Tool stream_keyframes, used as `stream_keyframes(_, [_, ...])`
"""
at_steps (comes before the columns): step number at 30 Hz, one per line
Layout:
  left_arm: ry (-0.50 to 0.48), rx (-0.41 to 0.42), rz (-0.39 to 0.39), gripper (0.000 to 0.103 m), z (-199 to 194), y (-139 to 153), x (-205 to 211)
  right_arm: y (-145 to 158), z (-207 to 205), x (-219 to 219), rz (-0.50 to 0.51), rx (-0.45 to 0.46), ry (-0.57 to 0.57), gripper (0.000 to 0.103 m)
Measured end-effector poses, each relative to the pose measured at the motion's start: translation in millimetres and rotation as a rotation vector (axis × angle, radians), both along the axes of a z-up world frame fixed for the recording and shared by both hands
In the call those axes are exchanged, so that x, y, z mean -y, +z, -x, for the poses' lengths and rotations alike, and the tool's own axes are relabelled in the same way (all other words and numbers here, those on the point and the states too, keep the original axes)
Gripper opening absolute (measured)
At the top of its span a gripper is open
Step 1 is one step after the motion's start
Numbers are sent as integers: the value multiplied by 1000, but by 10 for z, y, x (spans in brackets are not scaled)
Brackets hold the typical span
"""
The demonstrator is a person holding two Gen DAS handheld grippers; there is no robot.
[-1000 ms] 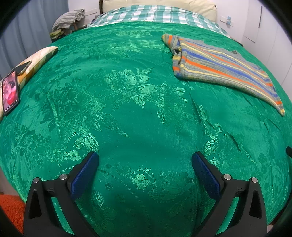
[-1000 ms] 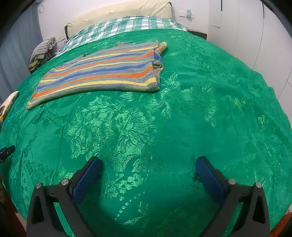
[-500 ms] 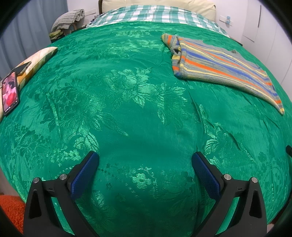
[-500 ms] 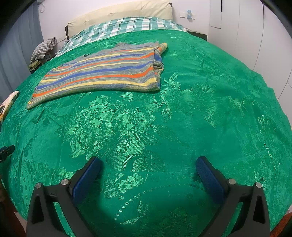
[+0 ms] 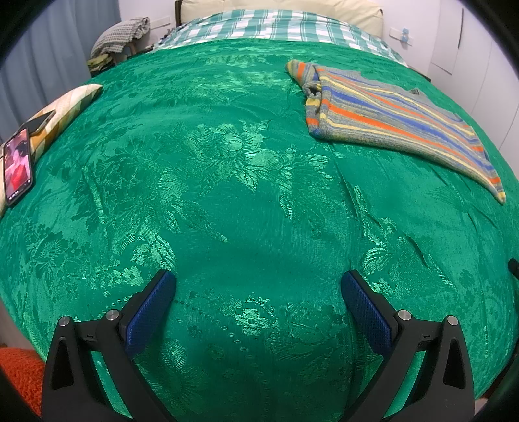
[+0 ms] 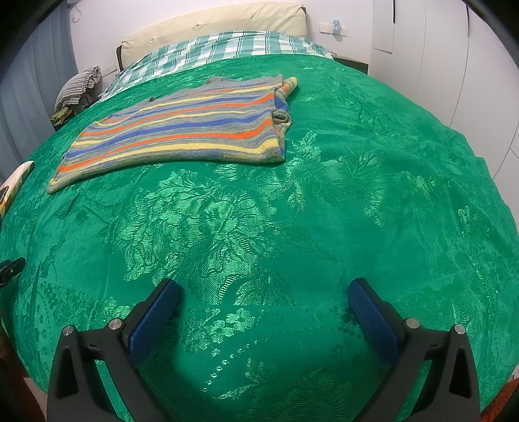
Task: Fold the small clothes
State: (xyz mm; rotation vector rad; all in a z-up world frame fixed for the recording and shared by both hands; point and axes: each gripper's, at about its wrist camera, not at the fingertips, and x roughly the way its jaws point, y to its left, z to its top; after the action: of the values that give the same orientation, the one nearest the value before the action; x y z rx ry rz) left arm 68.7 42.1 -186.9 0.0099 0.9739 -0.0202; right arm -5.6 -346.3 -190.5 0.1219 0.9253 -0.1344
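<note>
A striped knit sweater [image 5: 386,120] in grey, blue, orange and yellow lies folded flat on the green bedspread [image 5: 227,194], at the far right in the left wrist view. In the right wrist view the sweater [image 6: 181,130] lies at the far left, with a rolled sleeve at its right end. My left gripper [image 5: 258,285] is open and empty, low over the near part of the bed, far from the sweater. My right gripper [image 6: 262,292] is open and empty, also over the near bedspread [image 6: 356,211].
A phone [image 5: 16,165] with a lit screen lies on a patterned cushion [image 5: 65,107] at the bed's left edge. A checked sheet [image 5: 275,26] and cream headboard are at the far end. A chair with clothes [image 5: 120,32] stands at the far left. White wardrobe doors [image 6: 454,65] run along the right.
Both views have shifted very slightly; the sweater sits a touch lower in the frames. Both grippers stay open and empty.
</note>
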Motion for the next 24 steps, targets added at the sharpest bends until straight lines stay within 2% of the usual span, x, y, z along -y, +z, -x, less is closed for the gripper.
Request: stream_keyframes(24, [0,1,-1,102,4,-1,4,-23,8,-7,3,4,1,103])
